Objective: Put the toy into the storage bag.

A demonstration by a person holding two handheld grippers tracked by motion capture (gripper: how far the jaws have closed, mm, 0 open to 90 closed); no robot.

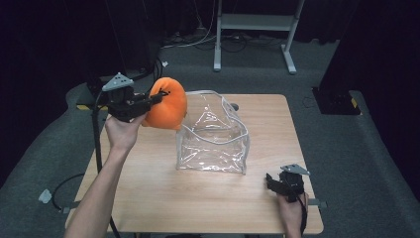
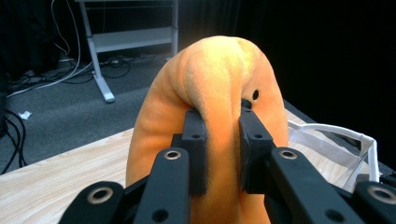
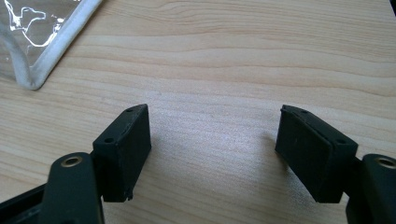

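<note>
While the left gripper (image 1: 157, 97) hangs raised above the far left corner of the wooden worktop (image 1: 198, 198), its fingers (image 2: 195, 140) are clamped on a fold of an orange plush toy (image 1: 167, 105), whose soft body bulges up and over them and droops below. In the left gripper view the plush (image 2: 215, 93) is pinched tight between the two black pads, a small dark eye showing just above the right-hand pad. Just beyond the toy, on the side away from the holding hand (image 1: 121, 133), a clear plastic bag (image 1: 214, 134) with white piping stands on the worktop, its mouth open upward; the toy is beside the bag's rim, outside it, and whether the two touch cannot be told. The right gripper (image 1: 271, 181) rests low near the front right corner of the worktop, well apart from the toy, its fingers (image 3: 123, 149) spread wide with bare wood between them. A corner of the bag (image 3: 42, 42) lies ahead of those fingers and to their left, clear of them.
</note>
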